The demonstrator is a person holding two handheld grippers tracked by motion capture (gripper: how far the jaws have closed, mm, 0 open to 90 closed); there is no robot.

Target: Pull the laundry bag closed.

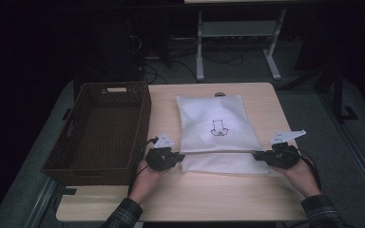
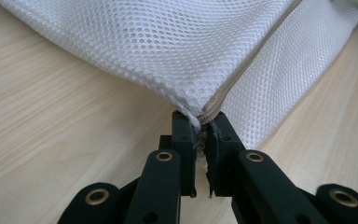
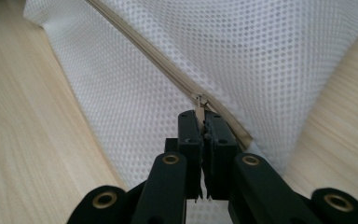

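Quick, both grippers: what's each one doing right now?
Left gripper: shut on the mesh bag, at its zipper-end corner.
Right gripper: shut on the zipper pull.

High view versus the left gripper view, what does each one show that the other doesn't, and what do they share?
High view alone: the brown wicker basket left of the bag, the drawing printed on the bag, the person's hands, the right gripper at the bag's other corner.

Left gripper view alone: the mesh weave and the zipper, whose end sits pinched between the closed jaws.

Both: the white mesh bag on the wooden table, with the left gripper at its near corner.
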